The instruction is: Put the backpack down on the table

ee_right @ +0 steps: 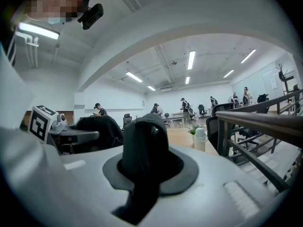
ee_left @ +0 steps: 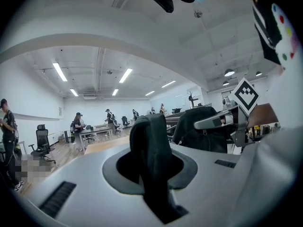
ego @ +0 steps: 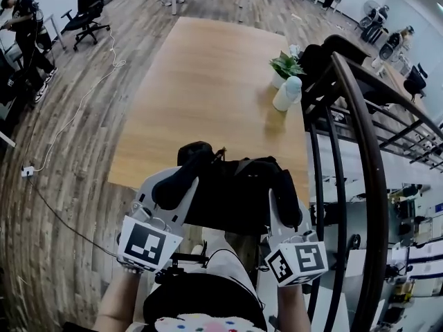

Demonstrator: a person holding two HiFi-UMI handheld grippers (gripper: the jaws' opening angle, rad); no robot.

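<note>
Black backpack [ego: 235, 189] at near edge of wooden table [ego: 201, 95], pinched from both sides: jaws of left gripper [ee_left: 150, 155] closed on a dark strap, jaws of right gripper [ee_right: 147, 160] likewise on black fabric. By right edge, potted plant [ego: 284, 66] and white bottle [ego: 287, 93], just beside each other. Dark railing [ego: 360, 137] close along the right side. Backpack's underside hidden; contact with tabletop impossible to tell.

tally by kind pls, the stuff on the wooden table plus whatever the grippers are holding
backpack: 1 (black, gripped by the left gripper and the right gripper)
potted plant: 1 (on the table)
bottle: 1 (white, on the table next to the plant)
total: 3
</note>
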